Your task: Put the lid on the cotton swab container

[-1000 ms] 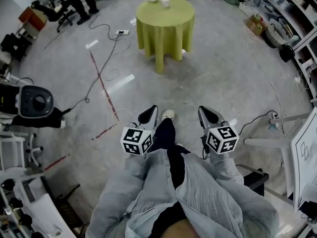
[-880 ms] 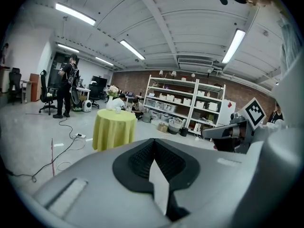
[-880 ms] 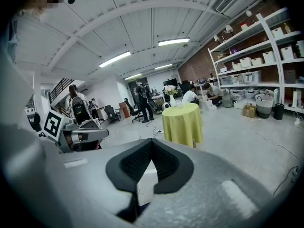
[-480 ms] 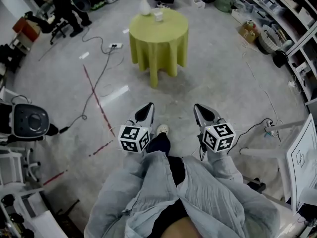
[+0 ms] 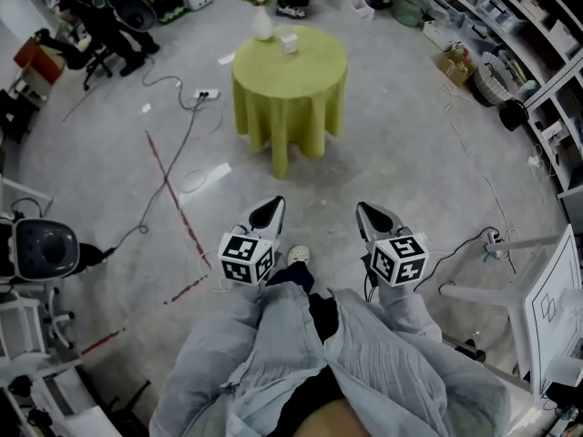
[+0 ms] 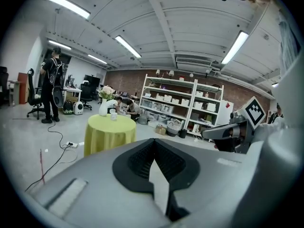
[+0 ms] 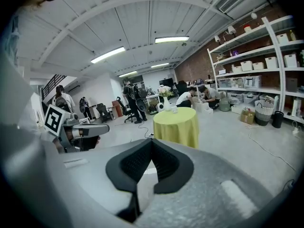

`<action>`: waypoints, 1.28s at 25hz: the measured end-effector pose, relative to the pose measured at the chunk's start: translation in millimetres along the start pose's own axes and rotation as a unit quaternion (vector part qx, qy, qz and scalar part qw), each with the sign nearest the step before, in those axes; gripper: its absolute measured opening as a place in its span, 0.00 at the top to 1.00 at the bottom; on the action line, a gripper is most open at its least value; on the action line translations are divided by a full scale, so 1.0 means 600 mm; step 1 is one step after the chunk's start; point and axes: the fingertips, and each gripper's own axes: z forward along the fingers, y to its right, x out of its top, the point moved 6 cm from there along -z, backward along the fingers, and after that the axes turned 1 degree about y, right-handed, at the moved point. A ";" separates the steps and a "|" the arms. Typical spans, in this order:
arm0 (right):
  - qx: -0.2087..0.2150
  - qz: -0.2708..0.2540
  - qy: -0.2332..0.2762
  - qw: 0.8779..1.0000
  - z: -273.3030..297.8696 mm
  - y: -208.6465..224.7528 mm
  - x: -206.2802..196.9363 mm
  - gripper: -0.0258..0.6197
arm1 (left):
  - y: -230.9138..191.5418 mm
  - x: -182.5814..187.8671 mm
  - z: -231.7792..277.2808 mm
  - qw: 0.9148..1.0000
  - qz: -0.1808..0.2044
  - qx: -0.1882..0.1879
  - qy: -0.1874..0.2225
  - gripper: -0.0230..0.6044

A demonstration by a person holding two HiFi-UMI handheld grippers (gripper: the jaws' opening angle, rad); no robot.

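- The left gripper (image 5: pixel 271 209) is held low in front of the person's body, over bare floor (image 5: pixel 419 153). In its own view the dark pads meet at the tips – jaws closed, nothing between them.
- The right gripper (image 5: pixel 372 215) hangs beside it, level with it and a little apart. Its jaws are likewise pressed together at the tips and empty.
- Both point toward a round table (image 5: pixel 290 76) draped in a yellow-green cloth, well away from both grippers.
- The cotton swab container (image 5: pixel 291 43) – a small white thing – stands on the tabletop near the far edge, too small to make out in detail.
- A white vase (image 5: pixel 262 24) with flowers stands just to its left on the same table.
- Loose grey sleeves (image 5: pixel 383 353) fill the bottom of the head view behind the marker cubes.
- A cable (image 5: pixel 187 130) trails across the floor left of the table, near a red tape line (image 5: pixel 173 189).
- Shelves (image 5: pixel 510 25) with boxes and baskets line the right side of the room.
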 end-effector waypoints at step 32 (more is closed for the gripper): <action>-0.020 0.025 -0.017 0.999 0.192 0.024 0.044 0.96 | -0.172 0.025 0.114 0.999 -0.002 -0.015 -0.030 0.93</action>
